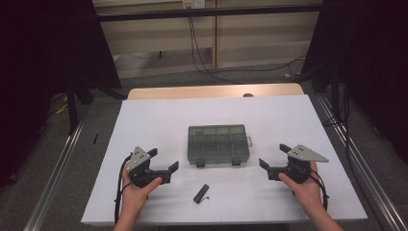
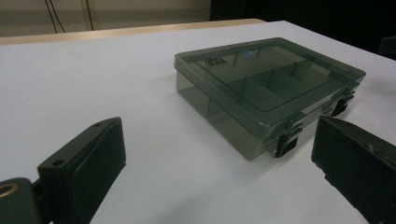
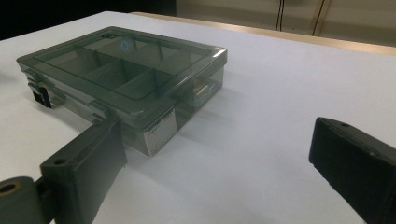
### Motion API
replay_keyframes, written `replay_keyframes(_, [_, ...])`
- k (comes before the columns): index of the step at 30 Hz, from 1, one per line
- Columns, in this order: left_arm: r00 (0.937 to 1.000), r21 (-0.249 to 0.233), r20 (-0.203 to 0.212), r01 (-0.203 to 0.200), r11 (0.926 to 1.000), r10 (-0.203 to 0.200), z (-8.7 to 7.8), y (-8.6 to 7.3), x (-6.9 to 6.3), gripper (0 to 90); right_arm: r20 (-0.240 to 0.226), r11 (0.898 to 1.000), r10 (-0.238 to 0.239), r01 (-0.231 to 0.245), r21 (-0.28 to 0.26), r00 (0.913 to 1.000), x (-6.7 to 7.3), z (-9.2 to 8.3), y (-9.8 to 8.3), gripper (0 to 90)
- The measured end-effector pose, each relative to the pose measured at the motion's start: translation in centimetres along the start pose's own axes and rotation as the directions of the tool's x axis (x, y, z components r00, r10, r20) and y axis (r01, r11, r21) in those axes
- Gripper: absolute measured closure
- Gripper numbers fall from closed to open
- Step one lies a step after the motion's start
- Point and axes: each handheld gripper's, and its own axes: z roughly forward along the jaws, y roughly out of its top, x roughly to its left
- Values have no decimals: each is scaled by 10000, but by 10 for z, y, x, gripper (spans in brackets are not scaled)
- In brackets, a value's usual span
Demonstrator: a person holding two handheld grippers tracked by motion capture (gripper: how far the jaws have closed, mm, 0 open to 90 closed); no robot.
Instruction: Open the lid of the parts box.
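A smoky transparent compartment box (image 1: 219, 144) lies with its lid down in the middle of the white table (image 1: 144, 120), two black latches on its near side. My left gripper (image 1: 163, 159) is held open to the box's left front, a short gap away. In the left gripper view the box (image 2: 266, 88) sits ahead and to the right, and nothing lies between the jaws of that gripper (image 2: 219, 158). My right gripper (image 1: 274, 155) hangs open off the box's right front. Its own view shows the box (image 3: 126, 77) ahead on the left and the gripper (image 3: 219, 158) empty.
A small black part with a short cord (image 1: 201, 193) lies near the table's front edge, between the two hands. The white sheet ends at a wooden strip (image 1: 216, 91) at the back. Dark curtains stand on both sides, with cables on the floor beyond.
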Motion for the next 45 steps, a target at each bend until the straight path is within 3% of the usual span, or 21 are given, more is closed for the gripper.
replay_keyframes(8, [9996, 298, 198, -208, 9993, 202, 7, 1, -3, 71, -174, 9996, -113, 118, 264, 9998, 2, 9, 3, 59])
replay_keyframes(23, [9989, 832, 457, -102, 9965, 64, 16, 4, -6, 170, -481, 9977, -293, 322, 592, 9984, 7, 21, 6, 159])
replay_keyframes(30, [9987, 1026, 496, -141, 9946, 90, 18, 6, -5, 311, -831, 9963, -87, 157, 844, 9965, 9, 25, 8, 295])
replay_keyframes(38, [9981, 1499, 586, -252, 9884, 166, 24, 11, -8, 452, -1062, 9916, 53, 85, 1288, 9943, 10, 29, 10, 533])
replay_keyframes(45, [9979, 1695, 648, -131, 9854, 21, 29, 15, -9, 637, -1279, 9885, 170, 25, 1510, 9916, 9, 33, 14, 713])
